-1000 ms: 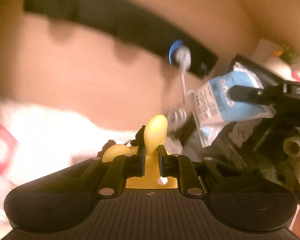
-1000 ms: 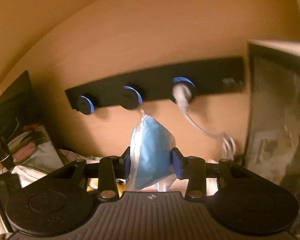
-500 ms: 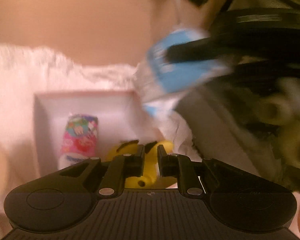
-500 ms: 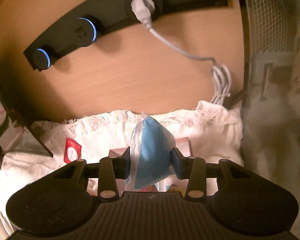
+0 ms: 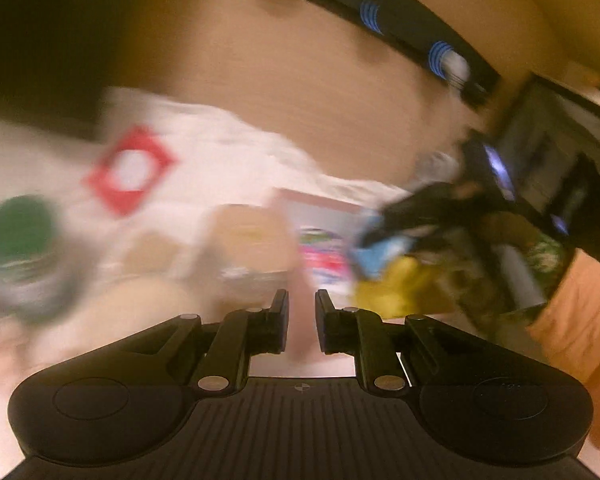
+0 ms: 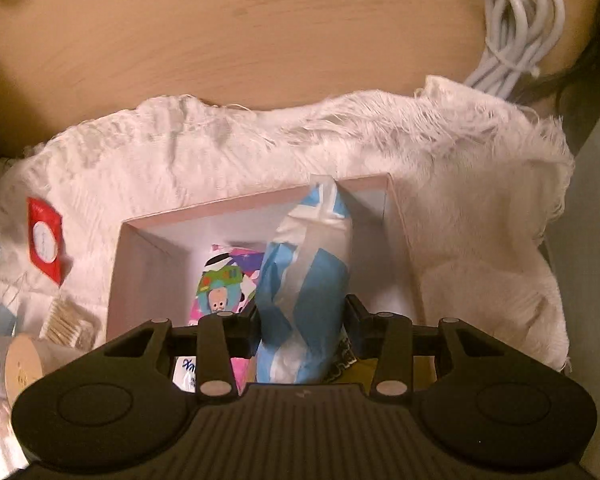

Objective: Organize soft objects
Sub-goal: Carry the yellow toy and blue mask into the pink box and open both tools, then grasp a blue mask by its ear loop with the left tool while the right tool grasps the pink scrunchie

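On the white cloth [image 6: 228, 160], a red sachet [image 6: 45, 244] lies left of the box [image 6: 118, 280]. The left gripper [image 5: 302, 320] is blurred; its fingers stand slightly apart with nothing between them. The right gripper [image 6: 302, 322] has its fingers clamped on the blue pack [image 6: 304, 292], held over the box beside a cartoon pack [image 6: 224, 284].

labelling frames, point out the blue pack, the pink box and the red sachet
blue pack [image 6: 300, 312], right wrist view, middle of its wrapper
pink box [image 6: 118, 276], right wrist view, left wall
red sachet [image 6: 46, 238], right wrist view, white label
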`<state>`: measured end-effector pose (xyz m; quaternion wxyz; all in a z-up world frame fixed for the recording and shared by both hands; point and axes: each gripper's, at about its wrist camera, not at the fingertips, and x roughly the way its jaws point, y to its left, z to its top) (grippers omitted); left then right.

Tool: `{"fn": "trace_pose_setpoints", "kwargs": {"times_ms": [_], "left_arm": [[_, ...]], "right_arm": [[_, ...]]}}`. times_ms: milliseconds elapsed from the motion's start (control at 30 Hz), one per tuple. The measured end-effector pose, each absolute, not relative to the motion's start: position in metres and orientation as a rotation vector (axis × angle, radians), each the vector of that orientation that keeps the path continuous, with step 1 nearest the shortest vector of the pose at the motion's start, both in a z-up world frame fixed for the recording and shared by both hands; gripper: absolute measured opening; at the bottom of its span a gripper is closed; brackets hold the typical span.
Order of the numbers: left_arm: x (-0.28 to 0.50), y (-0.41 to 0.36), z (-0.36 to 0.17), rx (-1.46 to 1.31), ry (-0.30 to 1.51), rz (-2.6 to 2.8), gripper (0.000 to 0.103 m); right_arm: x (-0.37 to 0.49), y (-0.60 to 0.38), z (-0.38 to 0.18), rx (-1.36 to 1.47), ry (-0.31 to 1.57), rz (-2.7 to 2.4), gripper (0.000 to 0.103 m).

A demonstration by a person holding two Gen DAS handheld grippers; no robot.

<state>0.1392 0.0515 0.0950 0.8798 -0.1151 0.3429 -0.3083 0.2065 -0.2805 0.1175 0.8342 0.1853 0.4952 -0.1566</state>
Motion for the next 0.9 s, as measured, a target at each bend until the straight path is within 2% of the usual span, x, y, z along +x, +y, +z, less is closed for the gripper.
{"fn": "trace_pose_setpoints", "kwargs": {"times_ms": [100, 233, 567, 700, 900], "left_arm": [[0.135, 0.096, 0.093, -0.253, 0.706, -0.547, 0.016], [0.142, 0.147, 0.083, -0.245, 0.713, -0.394, 0.016], [0.148, 0.234, 0.108, -0.224, 0.624, -0.150, 0.016], [0.150, 0.233, 0.103, -0.191, 0.653, -0.181, 0.016], [0.180, 0.224, 0.106, -0.261, 0.688, -0.299, 0.016]], "right_arm": [[0.197, -0.281, 0.137, 0.391, 1.022, -0.320, 0.044], [0.178, -0.268, 0.189, 0.365, 0.861, -0.321, 0.066], [0.177, -0.144, 0.258, 0.376, 0.586, -0.093, 0.066], [0.183, -0.096, 0.254, 0.314, 0.609, 0.032, 0.066], [0.176, -0.045, 0.219, 0.153, 0.695, 0.137, 0.066]]}}
